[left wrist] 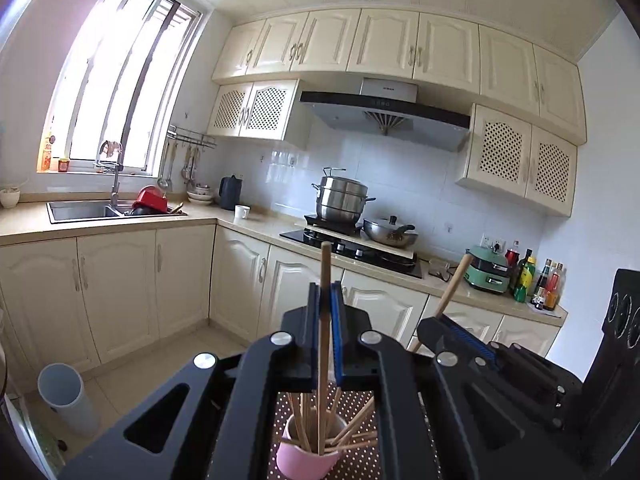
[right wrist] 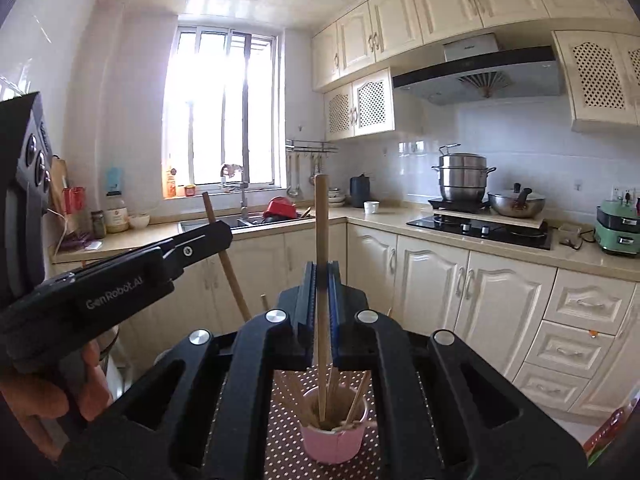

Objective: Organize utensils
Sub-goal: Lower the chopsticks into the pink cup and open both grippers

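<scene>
chopsticks stand upright, one clamped in my left gripper [left wrist: 326, 300], one in my right gripper [right wrist: 322, 280], both closed tight, tips lowered into the pink cup [right wrist: 334, 440] on the dotted mat [right wrist: 260, 440], vertical for clean insertion.

Matt wooden chopsticks [left wrist: 325, 344], glossy cup [left wrist: 306, 456]

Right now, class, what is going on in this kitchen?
A person holds two grippers, each shut on one wooden chopstick. The left gripper and the right gripper each hold their chopstick upright, its lower end in the pink cup, which already holds more chopsticks on a dotted mat.
</scene>
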